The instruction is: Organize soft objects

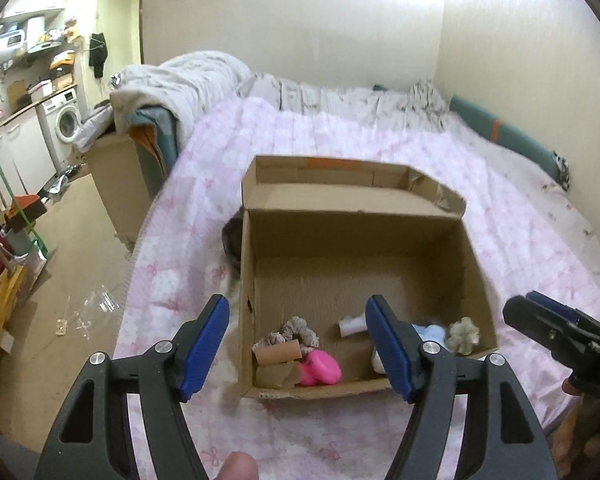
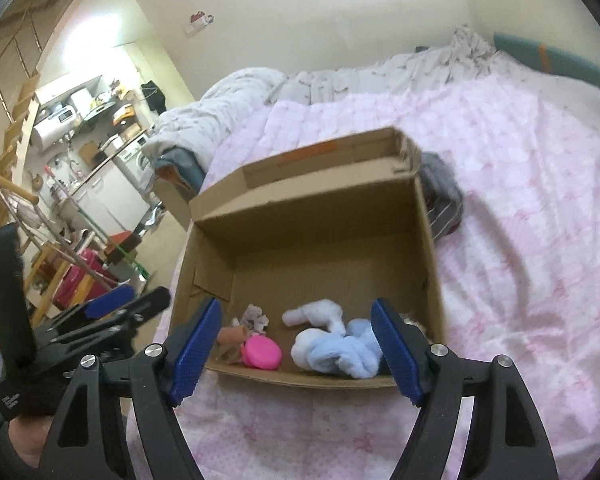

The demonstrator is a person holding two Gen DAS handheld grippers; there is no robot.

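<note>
My right gripper (image 2: pixel 298 350) hangs with jaws wide and nothing between them, above the near edge of an open box (image 2: pixel 428 240) on the pink bedspread (image 2: pixel 520 240). Inside I see a pink disc (image 2: pixel 262 353), a blue-and-white bundle (image 2: pixel 340 350) and a beige scrunchie (image 2: pixel 255 315). The left gripper (image 2: pixel 112 312) is at the left.

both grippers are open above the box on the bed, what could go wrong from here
The cardboard box sits on a soft pink quilt, so a nudge from either gripper could tip or slide it. The grey cloth lies outside, half hidden behind the box's wall, and may be overlooked. The pink item sits close against the front wall, awkward to regrasp.
</note>
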